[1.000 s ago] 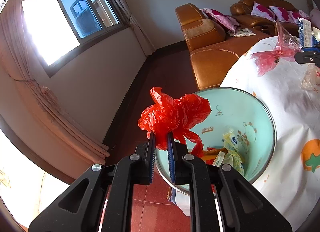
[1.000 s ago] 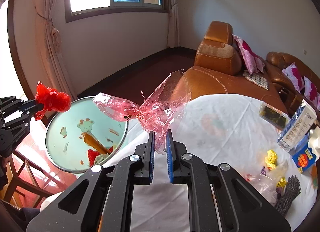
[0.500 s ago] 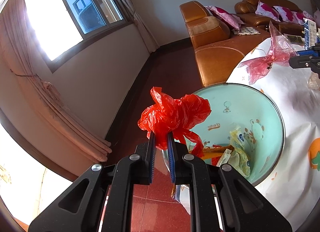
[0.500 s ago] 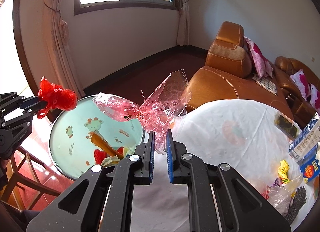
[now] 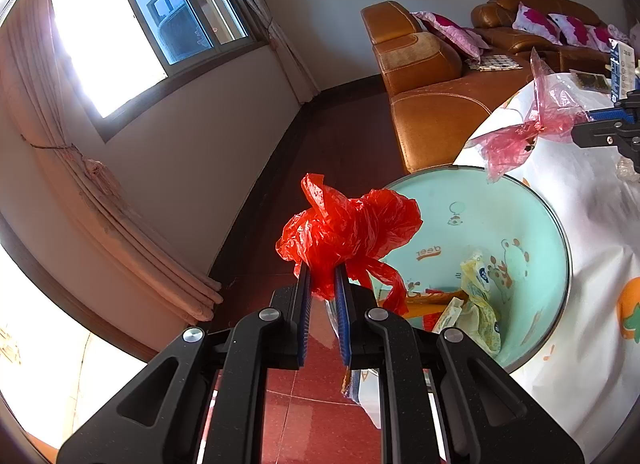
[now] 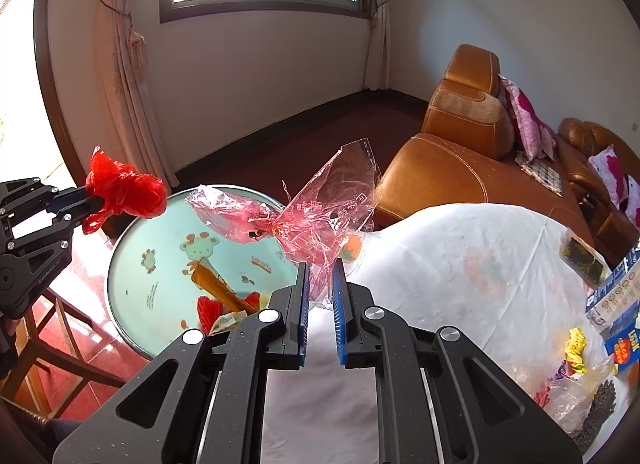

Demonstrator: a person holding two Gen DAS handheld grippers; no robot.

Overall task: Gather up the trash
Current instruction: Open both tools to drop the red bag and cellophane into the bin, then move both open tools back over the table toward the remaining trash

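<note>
Left wrist view: the left gripper has its jaws pinching a crumpled red bag, held in the air just outside the near rim of the bin. The mint-green bin stands beside the bench, which is covered in a white cloth, and already holds wrappers and an orange tube at its bottom. Compared with a second ago, the bin sits larger and more to the right, and the right gripper with its pink cellophane bag has come in from the bench toward the far rim, so that the bag's loose tail now hangs over it.

Right wrist view: the right gripper has its jaws closed on the knotted pink cellophane bag, which now overlaps the bin's opening rather than the cloth. The left gripper holds the red bag at the opposite edge of the bin. Other litter, a yellow wrapper and a box, remains on the bench.

Both pieces appear nearly in place for dropping; the pink one looks closer to falling inside, while the red one likely needs to move further over the opening first.
</note>
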